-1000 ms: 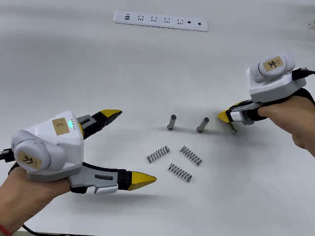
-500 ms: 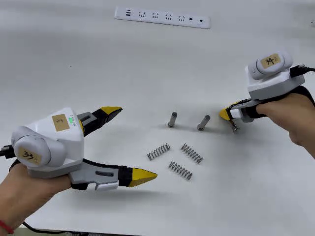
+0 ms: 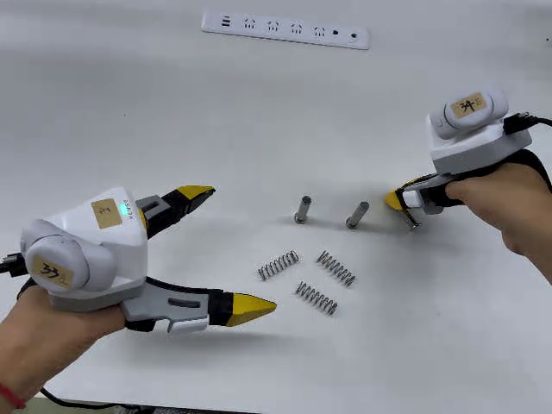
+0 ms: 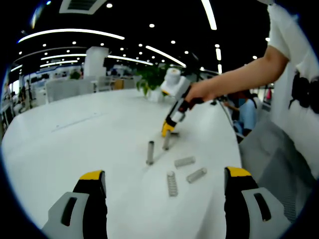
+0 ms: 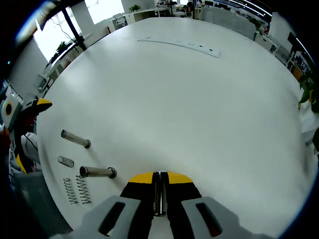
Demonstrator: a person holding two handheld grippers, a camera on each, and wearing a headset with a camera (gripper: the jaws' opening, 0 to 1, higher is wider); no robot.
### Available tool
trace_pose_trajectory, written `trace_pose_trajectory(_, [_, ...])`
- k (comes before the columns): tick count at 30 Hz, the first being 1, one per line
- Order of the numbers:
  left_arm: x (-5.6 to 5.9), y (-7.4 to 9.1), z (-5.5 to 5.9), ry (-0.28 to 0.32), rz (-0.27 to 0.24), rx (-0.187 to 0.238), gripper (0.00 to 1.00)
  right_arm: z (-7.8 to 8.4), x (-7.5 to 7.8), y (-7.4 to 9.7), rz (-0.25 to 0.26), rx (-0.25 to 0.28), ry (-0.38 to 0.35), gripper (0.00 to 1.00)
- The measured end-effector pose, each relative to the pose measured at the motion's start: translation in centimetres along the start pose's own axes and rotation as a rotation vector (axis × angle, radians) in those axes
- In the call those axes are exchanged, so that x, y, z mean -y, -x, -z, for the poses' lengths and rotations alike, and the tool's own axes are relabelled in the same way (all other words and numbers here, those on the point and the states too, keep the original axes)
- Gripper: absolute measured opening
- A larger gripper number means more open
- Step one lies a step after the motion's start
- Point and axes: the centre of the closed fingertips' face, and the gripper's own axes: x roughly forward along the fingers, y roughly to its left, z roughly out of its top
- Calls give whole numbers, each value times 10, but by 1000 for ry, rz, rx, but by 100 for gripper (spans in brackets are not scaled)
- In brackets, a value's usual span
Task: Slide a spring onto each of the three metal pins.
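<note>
No spring is yet fitted: three springs (image 3: 335, 269) are left loose beside two pins (image 3: 302, 210) on the workbench (image 3: 172, 112). A third pin (image 5: 158, 194) is pinched by the right gripper (image 3: 401, 205), and the left gripper (image 3: 233, 248) is held spread.

Plain white tabletop (image 3: 259, 112). Two short grey metal pins (image 3: 302, 209) stand just beside the right gripper (image 3: 398, 204). Three small coiled steel springs (image 3: 278, 266) lie (loosely grouped) ahead of the left gripper (image 3: 239, 247). A long white power strip (image 3: 285, 28) lies far beyond both.

Head view looks down at table (image 3: 259, 121); left & right gripper views sit low, face each other, all 3 share springs (image 3: 335, 270).
</note>
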Motion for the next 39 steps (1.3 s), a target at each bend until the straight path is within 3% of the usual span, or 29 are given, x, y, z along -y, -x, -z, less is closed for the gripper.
trace_pose_trajectory(39, [2,0,-4,-11,9,2,100,-8,-12,26,-15,89,57,9])
